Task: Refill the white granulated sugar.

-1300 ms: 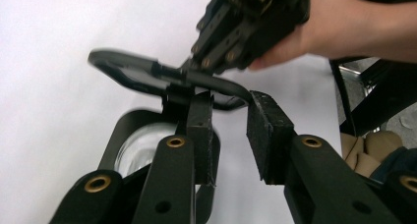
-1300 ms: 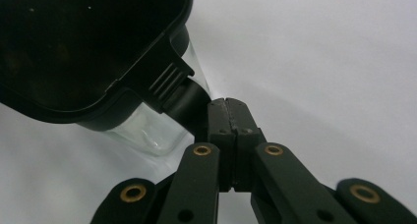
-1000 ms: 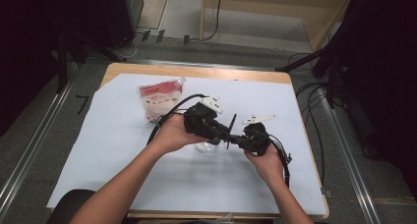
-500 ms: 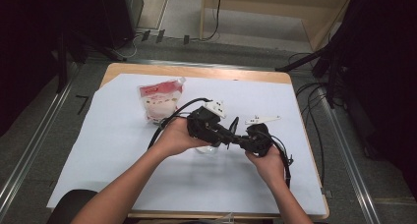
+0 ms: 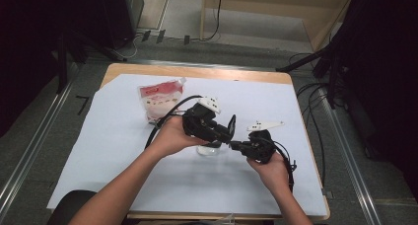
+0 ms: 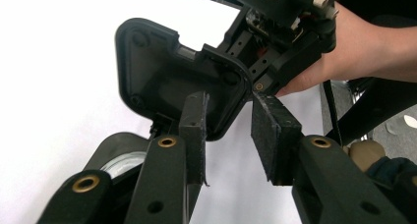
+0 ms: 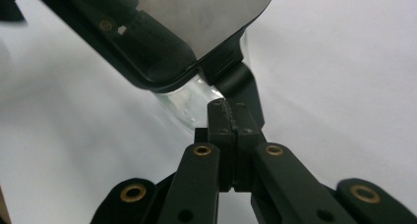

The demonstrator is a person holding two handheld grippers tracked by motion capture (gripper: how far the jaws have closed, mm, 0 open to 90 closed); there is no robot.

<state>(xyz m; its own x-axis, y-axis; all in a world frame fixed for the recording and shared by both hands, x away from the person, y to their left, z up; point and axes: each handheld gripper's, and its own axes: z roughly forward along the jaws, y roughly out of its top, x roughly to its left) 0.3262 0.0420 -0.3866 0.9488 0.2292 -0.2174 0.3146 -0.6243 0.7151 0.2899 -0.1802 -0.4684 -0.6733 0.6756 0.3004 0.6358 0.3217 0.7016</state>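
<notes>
On the white-sheeted table [image 5: 113, 151] your left gripper [image 6: 228, 130] had just been opening, slack around the clear glass jar's [image 7: 189, 103] black hinged lid [image 6: 167, 71]; your right gripper [image 7: 229, 111], pinched shut, needed to brace steadily.

A clear glass jar [image 5: 209, 148] stands mid-table, its black hinged lid [image 6: 177, 86] raised.

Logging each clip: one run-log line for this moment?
left gripper: open, jaws just opening, lid corner between jaws | right gripper: shut, tips at glass jar | lid: flipped open
</notes>
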